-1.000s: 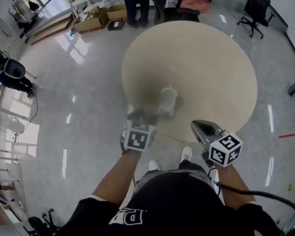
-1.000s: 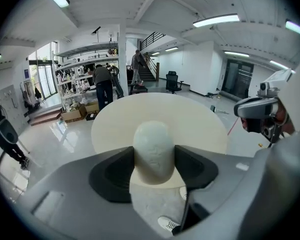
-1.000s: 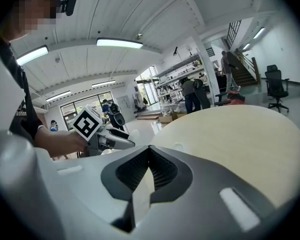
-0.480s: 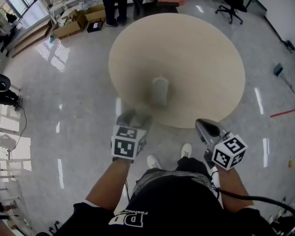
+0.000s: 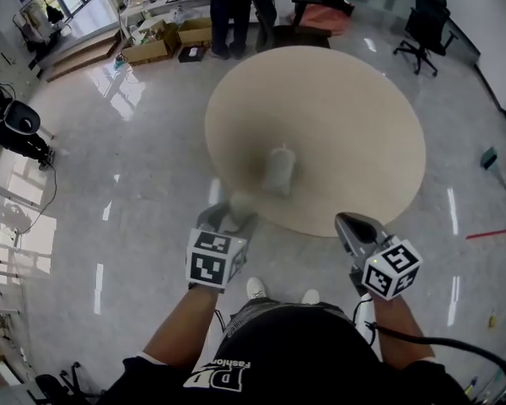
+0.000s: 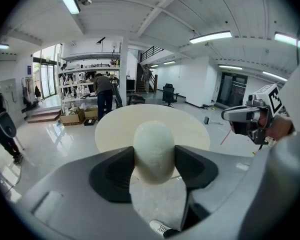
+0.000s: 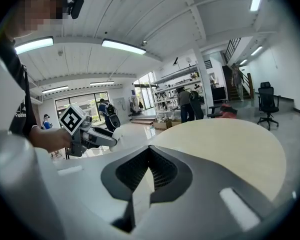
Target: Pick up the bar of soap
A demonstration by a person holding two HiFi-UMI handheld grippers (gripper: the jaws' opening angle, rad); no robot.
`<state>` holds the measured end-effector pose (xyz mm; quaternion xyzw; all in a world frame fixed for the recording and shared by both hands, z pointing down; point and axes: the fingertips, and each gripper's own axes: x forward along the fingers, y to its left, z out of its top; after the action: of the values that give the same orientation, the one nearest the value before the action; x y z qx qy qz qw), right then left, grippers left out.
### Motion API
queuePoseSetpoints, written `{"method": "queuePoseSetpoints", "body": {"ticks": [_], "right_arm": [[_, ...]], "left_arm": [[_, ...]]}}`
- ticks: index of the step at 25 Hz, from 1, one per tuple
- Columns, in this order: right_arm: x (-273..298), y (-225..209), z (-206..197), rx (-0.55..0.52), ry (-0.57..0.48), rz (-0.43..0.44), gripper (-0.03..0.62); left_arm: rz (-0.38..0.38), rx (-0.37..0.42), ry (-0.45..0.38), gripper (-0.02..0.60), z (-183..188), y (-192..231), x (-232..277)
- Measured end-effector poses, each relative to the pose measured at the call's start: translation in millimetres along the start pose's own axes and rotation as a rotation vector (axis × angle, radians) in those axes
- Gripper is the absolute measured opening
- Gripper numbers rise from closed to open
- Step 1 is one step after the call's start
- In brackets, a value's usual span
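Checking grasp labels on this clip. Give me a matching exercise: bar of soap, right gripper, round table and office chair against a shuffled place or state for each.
1. bar of soap
2. right gripper
3. round table
4. office chair

A. jaws together, nothing in them
B. on the floor beyond the table
C. clamped in the jaws of the left gripper
D. beige top, ahead of the person

Pairs: 1-C, 2-A, 3-D, 4-B
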<state>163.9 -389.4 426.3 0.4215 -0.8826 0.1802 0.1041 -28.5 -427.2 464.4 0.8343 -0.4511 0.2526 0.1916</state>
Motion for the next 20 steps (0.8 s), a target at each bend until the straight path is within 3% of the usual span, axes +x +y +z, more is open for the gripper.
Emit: {"method": "queuePoseSetpoints", "body": {"ticks": [4, 20], "right_arm": [[-7.5, 2.1, -0.2, -0.026, -0.019, 0.026, 0.008], [-25.2, -8.3, -26.4, 0.050, -0.011, 0.039, 0.008]], "left_arm": [[0.029, -0.006, -0.021, 0.261, -1.1, -12.3, -10.8], [0.062, -0.030, -0.001, 0.262, -8.8, -35.5, -16.9]]}}
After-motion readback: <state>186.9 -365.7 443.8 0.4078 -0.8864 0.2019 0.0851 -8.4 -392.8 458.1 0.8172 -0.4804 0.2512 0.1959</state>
